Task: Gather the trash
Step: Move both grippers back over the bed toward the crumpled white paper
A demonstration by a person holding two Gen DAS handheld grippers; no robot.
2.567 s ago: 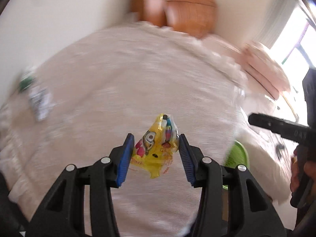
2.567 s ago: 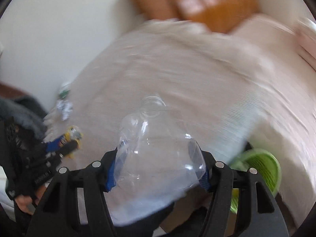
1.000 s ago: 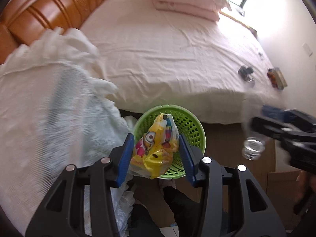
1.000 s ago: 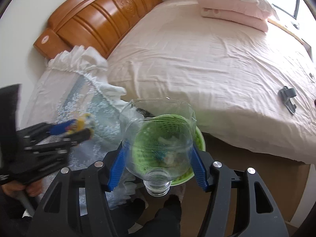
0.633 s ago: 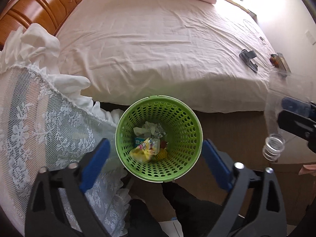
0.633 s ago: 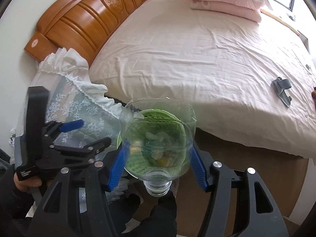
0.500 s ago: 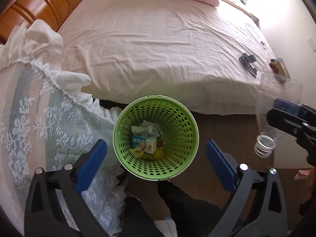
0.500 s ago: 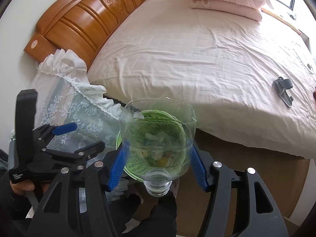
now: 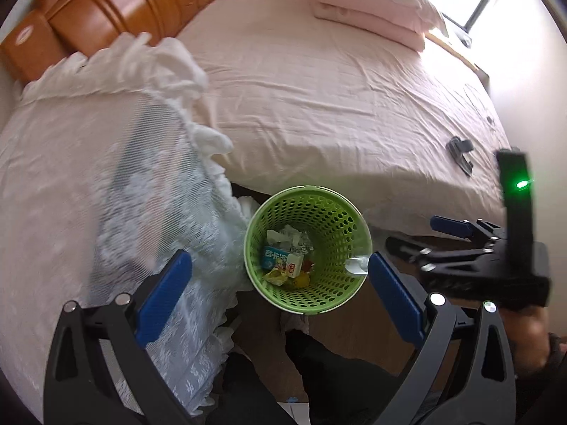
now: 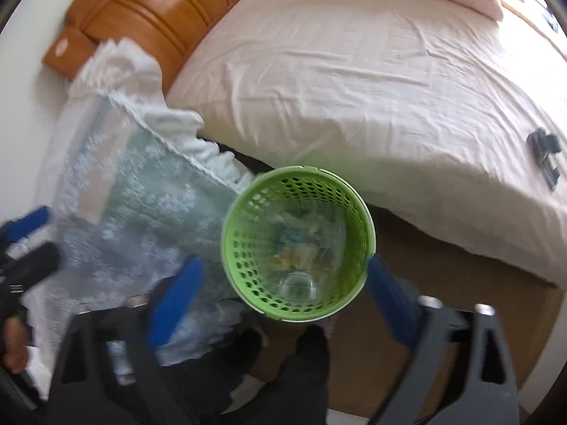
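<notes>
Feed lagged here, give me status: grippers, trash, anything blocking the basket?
Left gripper open, empty. Right gripper just opened; clear bottle inside green basket. Nothing blocking.

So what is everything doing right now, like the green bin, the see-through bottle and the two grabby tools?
Green basket: upright on the floor beside the bed, open top, trash inside.
Clear plastic bottle: released, inside the basket, neck toward the camera.
Yellow snack wrapper: lying at the basket's bottom.
Left tool: wide open, empty.
Right tool: just opened wide, gripping nothing.
Pink bed: made, sheet wrinkled.
</notes>
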